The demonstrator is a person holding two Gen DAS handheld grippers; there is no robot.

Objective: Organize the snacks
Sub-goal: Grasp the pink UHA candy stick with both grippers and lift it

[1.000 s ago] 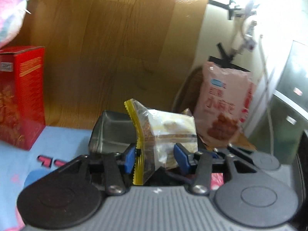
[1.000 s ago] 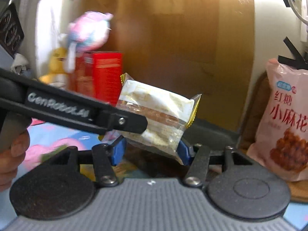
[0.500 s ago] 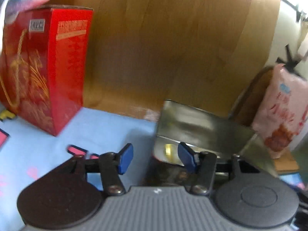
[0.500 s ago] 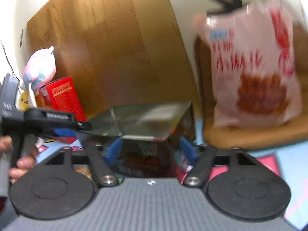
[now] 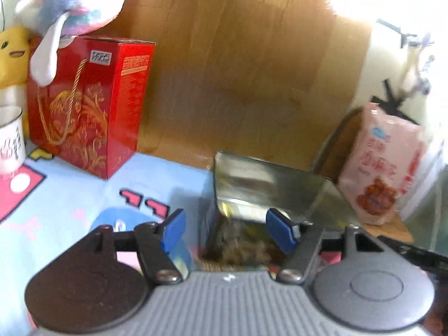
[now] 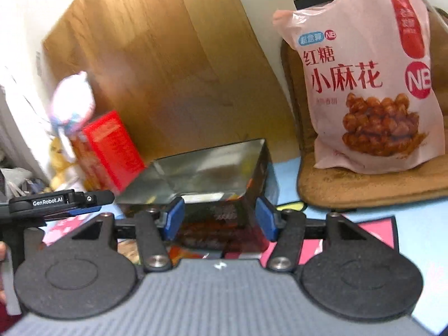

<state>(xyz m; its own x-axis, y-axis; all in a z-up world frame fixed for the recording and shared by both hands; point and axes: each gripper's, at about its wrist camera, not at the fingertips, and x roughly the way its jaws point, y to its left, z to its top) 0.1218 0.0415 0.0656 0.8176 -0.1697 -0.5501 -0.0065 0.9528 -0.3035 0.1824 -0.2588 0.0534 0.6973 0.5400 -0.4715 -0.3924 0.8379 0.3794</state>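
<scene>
the left tongs (image 5: 228,228) are spread wide with nothing between the blue pads, hanging just above the near edge of the metal tin (image 5: 268,184). the right tongs (image 6: 218,218) are spread apart too and empty, also poised over that tin (image 6: 201,173), with the left tool's black arm showing at the left edge of the right wrist view. the tin stands on the bench (image 5: 70,196), which is covered in a pale blue cartoon-print cloth, its shiny lid tipped up at the back. inside there is something yellow and pale near the rim, but it is too blurred to name. a pink snack bag (image 6: 372,84) printed with brown twists leans upright on a brown cushion (image 6: 364,187) just right of the tin. left of the tin, well apart, stands a red gift box (image 5: 89,106) with a gold cord handle, a pastel plush toy (image 5: 72,2) resting on top. a wooden board (image 5: 238,70) stands behind everything.
</scene>
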